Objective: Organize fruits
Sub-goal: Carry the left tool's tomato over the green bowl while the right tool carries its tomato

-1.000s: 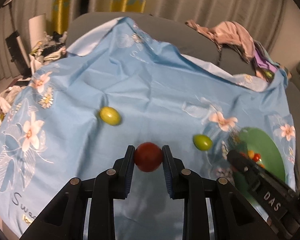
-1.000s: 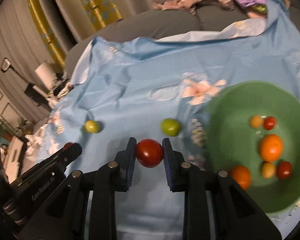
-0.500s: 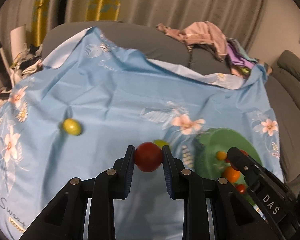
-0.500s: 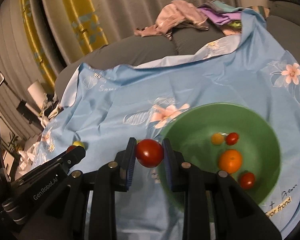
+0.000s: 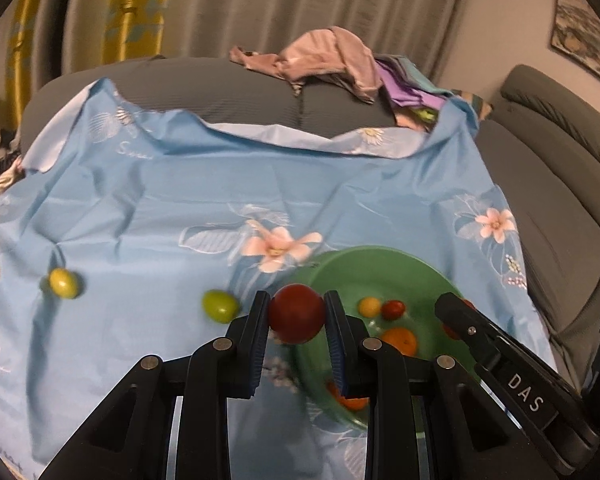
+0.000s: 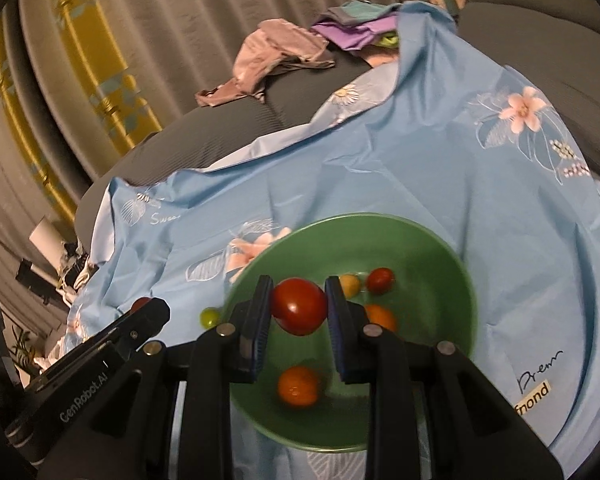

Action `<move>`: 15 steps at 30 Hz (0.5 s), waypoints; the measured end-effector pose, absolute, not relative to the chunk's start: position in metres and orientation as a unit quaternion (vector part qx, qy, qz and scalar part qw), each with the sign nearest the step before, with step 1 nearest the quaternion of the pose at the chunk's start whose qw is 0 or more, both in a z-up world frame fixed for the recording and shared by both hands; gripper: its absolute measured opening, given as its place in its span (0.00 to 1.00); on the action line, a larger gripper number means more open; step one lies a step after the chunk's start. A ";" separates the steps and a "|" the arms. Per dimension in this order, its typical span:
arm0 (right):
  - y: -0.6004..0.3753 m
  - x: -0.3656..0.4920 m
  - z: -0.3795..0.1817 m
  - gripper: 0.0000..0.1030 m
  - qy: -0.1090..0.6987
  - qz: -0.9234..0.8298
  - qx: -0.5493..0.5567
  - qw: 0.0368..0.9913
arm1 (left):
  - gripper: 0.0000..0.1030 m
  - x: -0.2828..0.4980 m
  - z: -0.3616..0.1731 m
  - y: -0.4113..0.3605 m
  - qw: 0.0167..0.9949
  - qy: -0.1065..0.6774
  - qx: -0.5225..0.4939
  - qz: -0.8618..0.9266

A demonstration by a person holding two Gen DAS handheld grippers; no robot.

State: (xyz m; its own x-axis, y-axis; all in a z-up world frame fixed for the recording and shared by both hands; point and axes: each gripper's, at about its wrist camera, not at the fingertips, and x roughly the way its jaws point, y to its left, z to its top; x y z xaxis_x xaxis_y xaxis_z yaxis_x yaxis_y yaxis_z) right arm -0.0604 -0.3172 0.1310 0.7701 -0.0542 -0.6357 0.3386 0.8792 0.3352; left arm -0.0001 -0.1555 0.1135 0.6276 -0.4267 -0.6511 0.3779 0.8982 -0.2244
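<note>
My left gripper [image 5: 296, 318] is shut on a dark red fruit [image 5: 296, 319], held above the left rim of the green bowl [image 5: 340, 268]. My right gripper [image 6: 298, 306] is shut on a red tomato [image 6: 299, 305], held over the green bowl [image 6: 432, 248]. The bowl holds several small fruits: oranges [image 6: 298, 386], a yellow one [image 6: 349, 285] and a red one [image 6: 380, 279]. Two green fruits [image 5: 220, 306] [image 5: 63, 283] lie on the blue cloth left of the bowl. The right gripper [image 5: 500, 364] shows in the left wrist view, the left gripper [image 6: 112, 344] in the right wrist view.
A blue flowered cloth [image 5: 220, 184] covers a grey sofa [image 5: 220, 80]. A pile of clothes [image 5: 340, 60] lies at the back. Curtains hang behind. Sofa cushions [image 5: 548, 184] rise at the right.
Both grippers have moved right with their red fruits. The right gripper now hangs over the bowl; the left has come to the bowl's left rim.
</note>
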 end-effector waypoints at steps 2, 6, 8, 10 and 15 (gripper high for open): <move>-0.323 -0.062 0.129 0.27 0.323 -0.114 0.227 0.912 | 0.26 -0.001 0.112 -0.162 0.900 0.370 -0.028 -0.228; -0.331 -0.062 0.123 0.27 0.330 -0.125 0.234 0.906 | 0.26 -0.003 0.110 -0.174 0.898 0.371 -0.014 -0.238; -0.335 -0.062 0.121 0.27 0.332 -0.125 0.241 0.903 | 0.26 -0.004 0.107 -0.178 0.895 0.373 -0.011 -0.243; -0.338 -0.062 0.118 0.27 0.337 -0.134 0.241 0.900 | 0.26 -0.005 0.104 -0.183 0.893 0.376 -0.007 -0.247; -0.344 -0.061 0.112 0.27 0.344 -0.139 0.249 0.895 | 0.26 -0.005 0.096 -0.193 0.886 0.386 0.002 -0.257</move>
State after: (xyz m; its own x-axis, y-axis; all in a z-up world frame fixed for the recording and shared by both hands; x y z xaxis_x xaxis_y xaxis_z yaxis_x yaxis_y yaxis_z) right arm -0.0610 -0.3444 0.1118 0.7245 -0.0772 -0.6849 0.4197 0.8376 0.3496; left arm -0.0050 -0.1935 0.0964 0.5708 -0.4532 -0.6847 0.4563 0.8683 -0.1945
